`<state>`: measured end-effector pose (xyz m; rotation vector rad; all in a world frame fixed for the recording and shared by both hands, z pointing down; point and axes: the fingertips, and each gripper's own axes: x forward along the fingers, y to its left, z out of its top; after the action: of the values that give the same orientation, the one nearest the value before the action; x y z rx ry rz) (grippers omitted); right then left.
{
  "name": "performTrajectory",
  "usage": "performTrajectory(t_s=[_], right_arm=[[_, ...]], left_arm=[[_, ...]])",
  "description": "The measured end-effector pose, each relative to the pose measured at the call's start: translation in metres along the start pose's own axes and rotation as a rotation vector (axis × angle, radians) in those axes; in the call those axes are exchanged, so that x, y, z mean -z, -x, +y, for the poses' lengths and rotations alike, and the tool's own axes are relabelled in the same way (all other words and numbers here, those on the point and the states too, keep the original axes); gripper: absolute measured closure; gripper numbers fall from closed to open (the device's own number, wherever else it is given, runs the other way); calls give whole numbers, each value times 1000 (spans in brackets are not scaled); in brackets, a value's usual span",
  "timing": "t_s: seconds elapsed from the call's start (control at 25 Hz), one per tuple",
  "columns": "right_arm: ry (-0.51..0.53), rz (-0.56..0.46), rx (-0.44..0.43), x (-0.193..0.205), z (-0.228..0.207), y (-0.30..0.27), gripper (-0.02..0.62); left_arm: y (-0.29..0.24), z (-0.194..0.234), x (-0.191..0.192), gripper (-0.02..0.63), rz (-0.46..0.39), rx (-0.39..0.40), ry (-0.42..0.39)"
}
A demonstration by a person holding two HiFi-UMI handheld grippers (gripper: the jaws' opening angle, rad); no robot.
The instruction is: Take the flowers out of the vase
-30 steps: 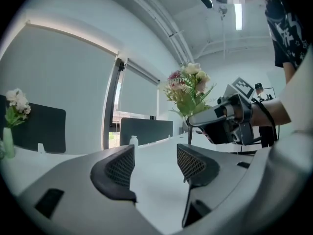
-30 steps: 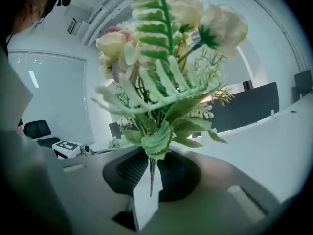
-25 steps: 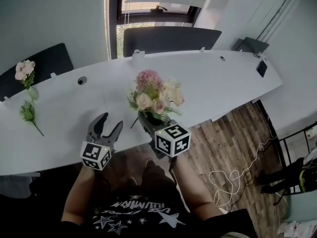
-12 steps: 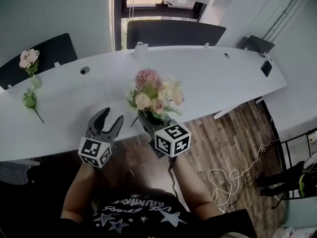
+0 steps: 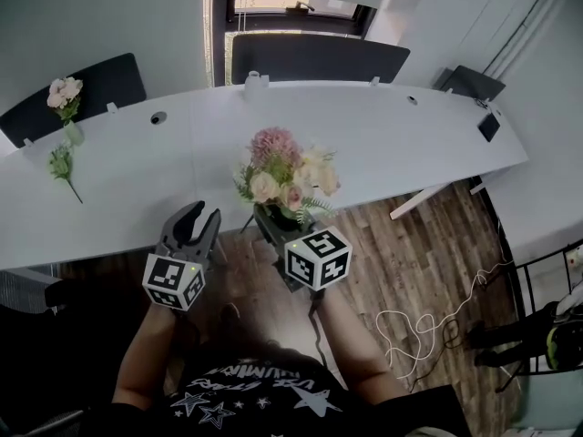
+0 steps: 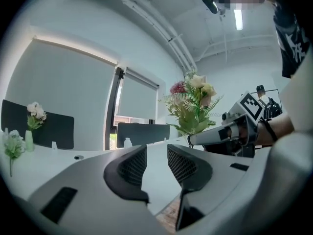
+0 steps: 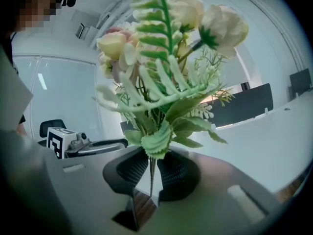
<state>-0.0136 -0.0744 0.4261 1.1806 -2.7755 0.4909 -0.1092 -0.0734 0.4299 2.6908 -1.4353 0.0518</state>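
The right gripper [image 7: 151,168] is clamped on the thin stems of the bouquet [image 7: 166,82]. The bouquet rises upright from between the pads, blooms at the top, its long axis close to vertical. It hangs in the air over the wooden floor [image 5: 410,244], just short of the near edge of the white table [image 5: 383,144]. The left gripper [image 6: 156,163] holds nothing: its jaws have just been closing and now stand partly apart, with only the table showing in the gap. It points level toward the table, the bouquet near on its right. The vase [image 5: 73,135] stands at the far left end of the table, well apart from both grippers, with a pink flower [image 5: 64,89] upright in it and a green sprig [image 5: 62,164] lying flat just in front (whether that sprig came from the vase I cannot tell). That flower's stem runs vertically, so lifting it out would likely call for a straight pull upward. The left gripper, empty and on the vase's side, looks better placed for that, while the right probably needs to lay the bouquet down first.
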Motion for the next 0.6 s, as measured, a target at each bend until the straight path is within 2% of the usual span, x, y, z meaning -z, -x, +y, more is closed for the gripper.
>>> performTrajectory(t_s=[0.28, 0.4, 0.6], right_arm=[[36, -4, -41, 7, 29, 48, 540], [49, 6, -57, 16, 43, 70, 540], [53, 20, -60, 19, 43, 75, 540]], left_arm=[[40, -39, -11, 474, -27, -48, -11], [59, -58, -9, 497, -28, -66, -15], [61, -62, -11, 537, -35, -72, -2]])
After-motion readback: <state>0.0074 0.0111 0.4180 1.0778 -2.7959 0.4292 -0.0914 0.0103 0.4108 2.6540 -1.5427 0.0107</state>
